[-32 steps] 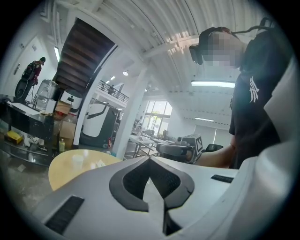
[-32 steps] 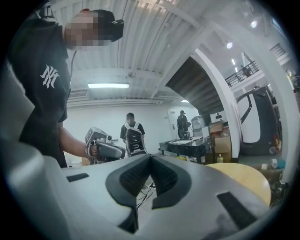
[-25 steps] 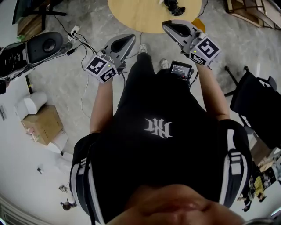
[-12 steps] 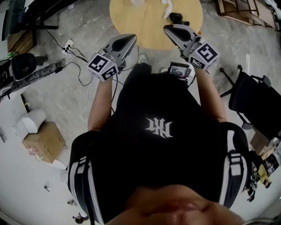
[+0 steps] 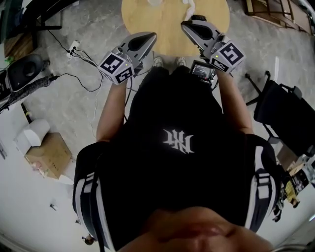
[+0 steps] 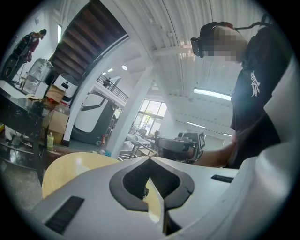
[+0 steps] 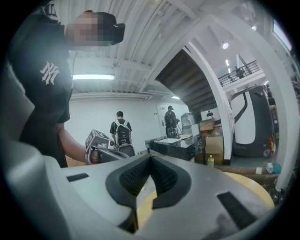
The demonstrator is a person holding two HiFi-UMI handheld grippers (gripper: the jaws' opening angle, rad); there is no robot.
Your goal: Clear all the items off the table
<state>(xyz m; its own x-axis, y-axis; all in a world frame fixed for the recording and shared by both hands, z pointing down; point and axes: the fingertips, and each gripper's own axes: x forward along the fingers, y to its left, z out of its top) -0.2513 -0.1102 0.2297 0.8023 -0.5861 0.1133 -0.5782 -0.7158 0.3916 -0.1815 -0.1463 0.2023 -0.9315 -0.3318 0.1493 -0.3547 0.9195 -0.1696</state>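
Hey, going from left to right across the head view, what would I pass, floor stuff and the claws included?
Cardboard box → left claw → right claw → black chair.

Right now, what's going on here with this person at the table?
A person stands at a round wooden table, holding the left gripper and right gripper out toward it. Both have their fingers shut with nothing between them. A few small items lie on the table's far side; none has been picked up yet.
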